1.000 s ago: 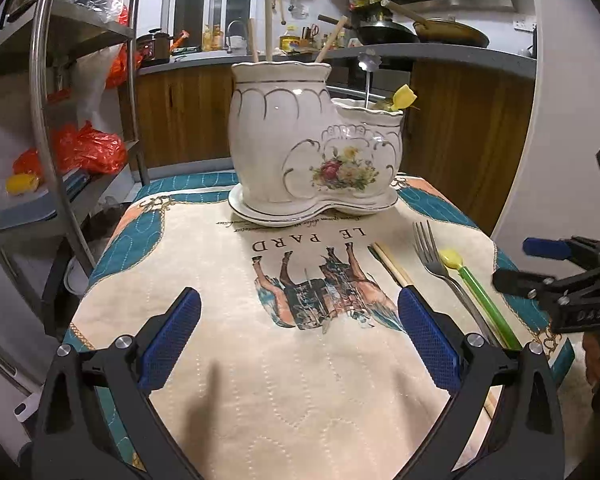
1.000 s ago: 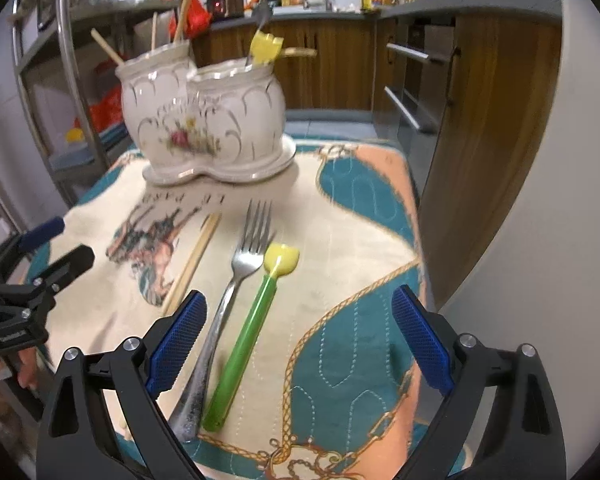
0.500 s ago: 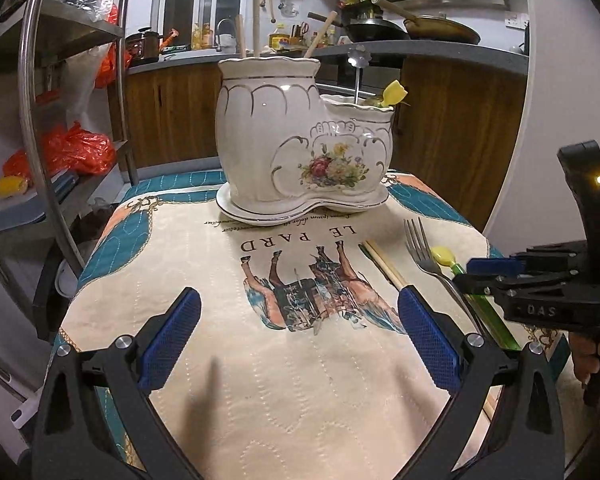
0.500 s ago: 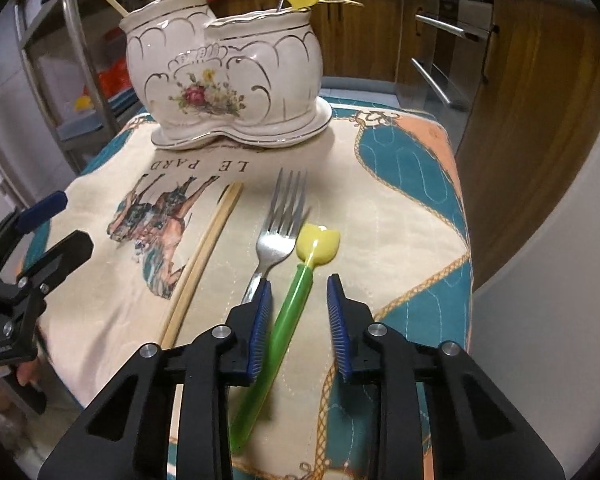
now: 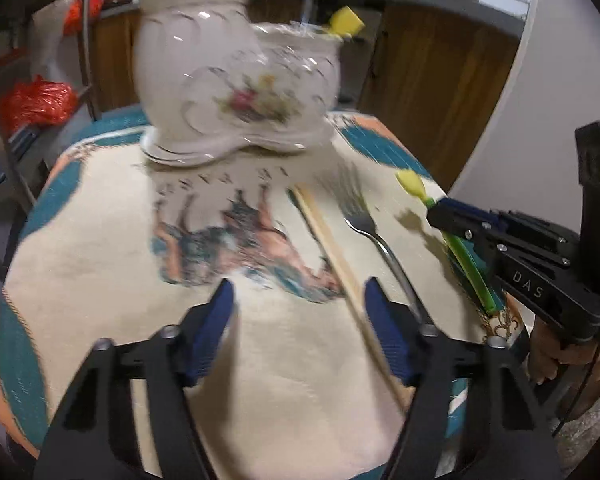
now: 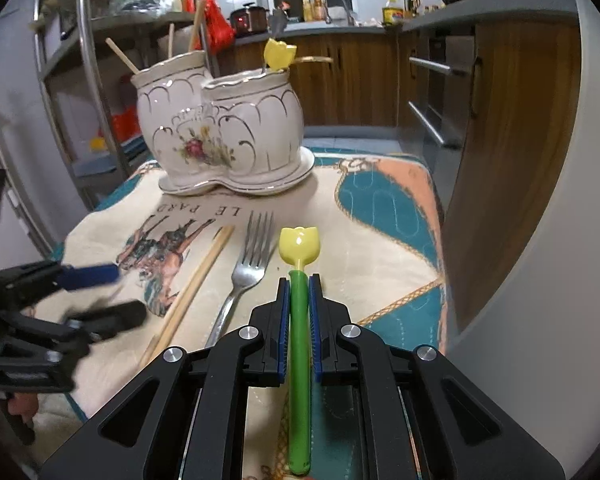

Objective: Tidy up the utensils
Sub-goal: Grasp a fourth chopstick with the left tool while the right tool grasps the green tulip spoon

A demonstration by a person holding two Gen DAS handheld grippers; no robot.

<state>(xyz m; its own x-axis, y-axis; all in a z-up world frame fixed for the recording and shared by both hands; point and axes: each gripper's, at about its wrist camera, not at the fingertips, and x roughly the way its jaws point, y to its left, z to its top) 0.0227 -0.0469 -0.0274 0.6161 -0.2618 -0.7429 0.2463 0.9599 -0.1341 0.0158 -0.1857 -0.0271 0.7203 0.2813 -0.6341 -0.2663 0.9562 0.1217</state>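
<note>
Right gripper (image 6: 299, 280) has just closed, pads clamped on the green spoon (image 6: 299, 344). Left gripper (image 5: 298, 304), just narrowing, half open, empty; chopsticks (image 5: 340, 264) at its 1 o'clock, fork (image 5: 374, 236) beyond

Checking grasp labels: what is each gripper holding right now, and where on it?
Right gripper pinches the tulip utensil on its green handle, just below the yellow head. Left gripper, jaws just closing, holds nothing.
</note>
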